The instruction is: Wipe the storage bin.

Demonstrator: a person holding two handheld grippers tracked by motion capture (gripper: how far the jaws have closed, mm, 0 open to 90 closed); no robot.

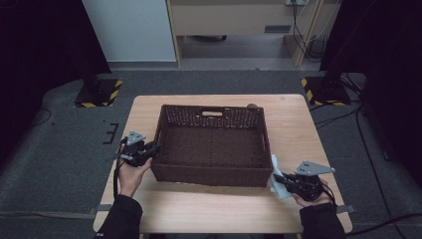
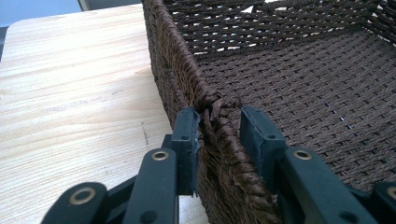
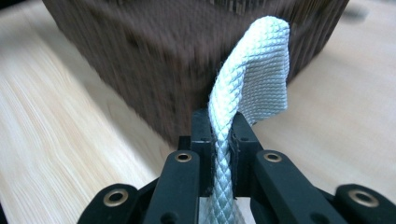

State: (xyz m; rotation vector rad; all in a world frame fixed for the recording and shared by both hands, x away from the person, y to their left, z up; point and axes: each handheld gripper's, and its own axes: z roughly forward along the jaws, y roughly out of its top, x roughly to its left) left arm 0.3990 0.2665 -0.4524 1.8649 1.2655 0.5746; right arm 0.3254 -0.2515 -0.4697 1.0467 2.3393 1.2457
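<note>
Nearest the high camera, two dark-sleeved forearms enter from the bottom edge, each hand holding a two-jaw gripper at a light wooden table (image 1: 293, 119).

At the left, the left gripper (image 1: 152, 149) sits at the near left corner of a dark brown woven basket (image 1: 214, 172). In the left gripper view, its two black jaws straddle the basket's left wall at the braided rim (image 2: 212, 105). The left pad lies against the outer face of the weave; the right pad stands just off the inner face with a small gap, so the jaws are around the wall but not clamped on it.

In the middle, the basket stands upright on the table, rectangular, with a handle slot (image 1: 212, 113) cut in its far wall. Its woven floor is bare.

At the right, the right gripper (image 1: 278, 180) hovers low just outside the basket's near right corner. Its jaws are pinched tight on a pale blue-white quilted cloth (image 3: 254, 79). In the right gripper view, the cloth rises from between the pads and folds over at the top, in front of the basket's blurred outer wall.
</note>
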